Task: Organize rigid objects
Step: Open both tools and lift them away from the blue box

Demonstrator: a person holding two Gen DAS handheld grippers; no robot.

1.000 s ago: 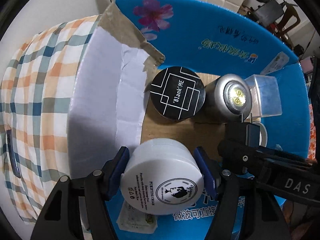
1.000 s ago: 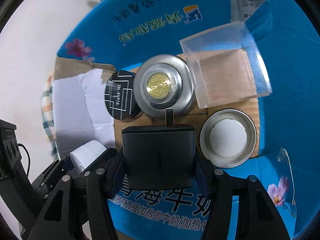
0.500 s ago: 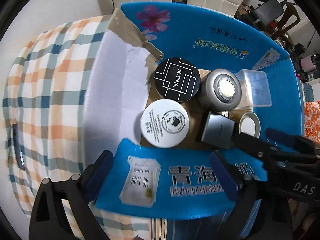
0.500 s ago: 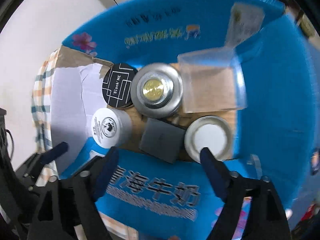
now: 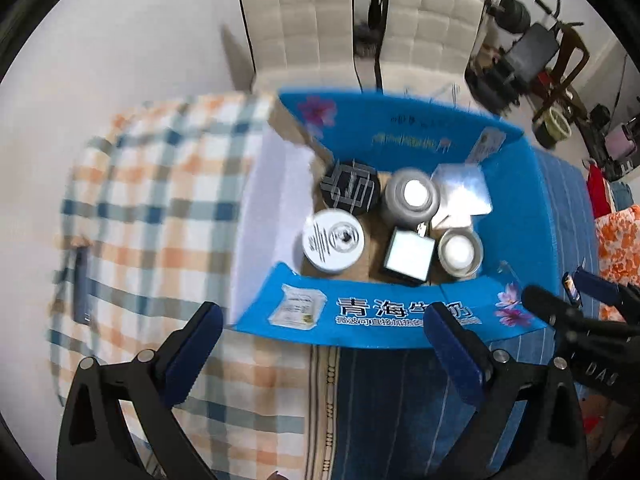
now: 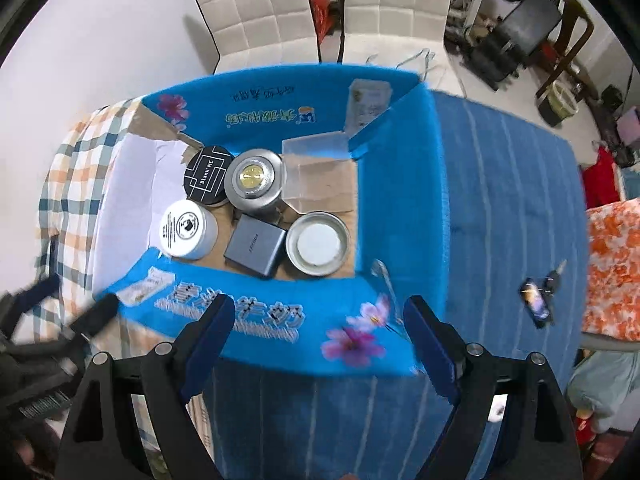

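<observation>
A blue cardboard box [image 6: 400,184] [image 5: 376,320] holds a white cream jar [image 6: 186,230] [image 5: 333,240], a dark grey square charger [image 6: 254,246] [image 5: 408,256], a black "Blank ME" tin [image 6: 208,174] [image 5: 350,188], a silver round tin [image 6: 254,178] [image 5: 412,196], a clear plastic box [image 6: 316,172] [image 5: 462,192] and a metal lid [image 6: 318,244] [image 5: 460,252]. My left gripper [image 5: 320,340] is open and empty, above the box's near wall. My right gripper [image 6: 320,332] is open and empty, also above the near wall.
The box sits on a checked cloth [image 5: 160,208] and a blue striped cloth [image 6: 508,208]. A key bunch [image 6: 540,296] lies on the blue cloth at right. White chairs [image 6: 320,4] stand behind. An orange patterned fabric [image 6: 612,272] is at far right.
Both grippers let go of their objects, the white jar and the charger, which now rest in the box. Both grippers have opened and pulled up and back from the box.
</observation>
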